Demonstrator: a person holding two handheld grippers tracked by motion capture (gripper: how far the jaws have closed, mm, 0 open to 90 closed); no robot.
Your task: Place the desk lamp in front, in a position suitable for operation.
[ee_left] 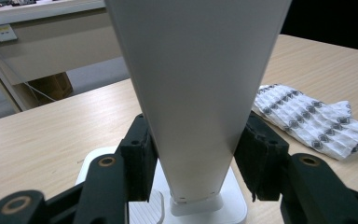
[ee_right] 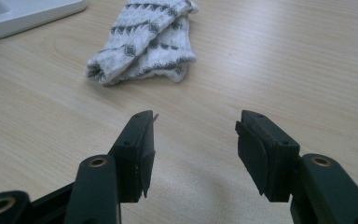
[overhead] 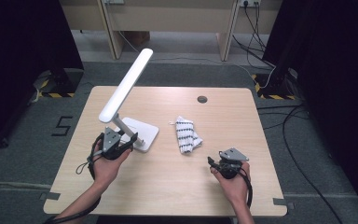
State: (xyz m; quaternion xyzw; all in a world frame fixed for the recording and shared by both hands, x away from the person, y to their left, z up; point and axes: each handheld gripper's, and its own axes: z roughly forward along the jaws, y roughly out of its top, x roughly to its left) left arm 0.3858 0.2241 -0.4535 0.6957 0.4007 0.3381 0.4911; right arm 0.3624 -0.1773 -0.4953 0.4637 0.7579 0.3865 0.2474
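- While your left tool (ee_left: 193, 163) sits clamped on the lower arm of the white desk lamp (overhead: 126, 88), pads touching both its flat sides, you are in the gripping step; the lamp's base (overhead: 142, 133) stands near the counter's (overhead: 168, 172) left edge.
- Your right tool (ee_right: 193, 149) hovers low near the counter's front edge, jaws apart and empty, aimed at the folded patterned cloth (ee_right: 142, 39) near the counter's middle.
- Next, I judge, you need a firm hold before tilting the arm, so the base does not slide.
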